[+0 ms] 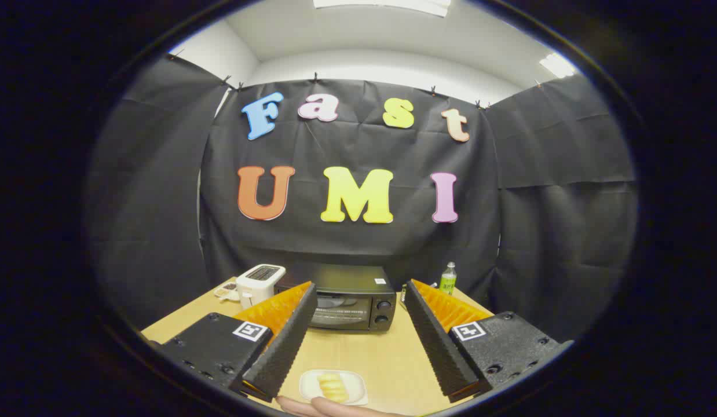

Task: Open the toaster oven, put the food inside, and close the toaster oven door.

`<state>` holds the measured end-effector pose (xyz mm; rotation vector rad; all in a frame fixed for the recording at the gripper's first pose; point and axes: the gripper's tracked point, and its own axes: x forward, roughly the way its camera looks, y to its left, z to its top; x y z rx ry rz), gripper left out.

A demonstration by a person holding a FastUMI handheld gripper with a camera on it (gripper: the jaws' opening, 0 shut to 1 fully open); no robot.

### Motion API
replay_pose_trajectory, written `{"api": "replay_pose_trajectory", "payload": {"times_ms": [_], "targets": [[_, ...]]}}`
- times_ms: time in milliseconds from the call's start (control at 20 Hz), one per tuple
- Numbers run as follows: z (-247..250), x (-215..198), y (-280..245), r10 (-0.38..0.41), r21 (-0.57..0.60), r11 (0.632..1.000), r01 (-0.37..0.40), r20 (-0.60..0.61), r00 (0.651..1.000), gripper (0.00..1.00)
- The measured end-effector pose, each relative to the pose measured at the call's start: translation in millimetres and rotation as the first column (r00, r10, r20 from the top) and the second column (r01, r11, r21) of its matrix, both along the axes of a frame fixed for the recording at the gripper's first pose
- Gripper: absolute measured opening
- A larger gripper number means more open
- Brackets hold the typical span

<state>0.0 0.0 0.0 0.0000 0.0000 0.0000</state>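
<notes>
Currently, reading left to right across the wooden table (pixel 393 362): a white toaster (pixel 259 284) stands at the far left, touching or just beside the black toaster oven (pixel 350 304), and a bottle (pixel 448 279) with a green label stands at the far right, near the booth wall. The toaster oven door is closed; its two knobs sit on the right side of its front.

The gripper (pixel 358 347) is released, fingers spread wide with nothing between them. The toaster oven lies directly ahead, beyond the fingertips and framed between them, its long axis running crosswise to the fingers. A plate (pixel 354 383) holding pale yellow food (pixel 332 387) lies near, low between the fingers. A hand (pixel 335 407) shows just below the plate.

Judgement: opening the door comes first, so the coming move is straight forward.
</notes>
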Motion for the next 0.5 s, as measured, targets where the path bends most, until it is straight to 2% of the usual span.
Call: {"api": "replay_pose_trajectory", "payload": {"times_ms": [500], "targets": [[-1.1,1.6,11.9,0.005,-0.032,0.999,-0.005,-0.002,1.000,1.00]]}}
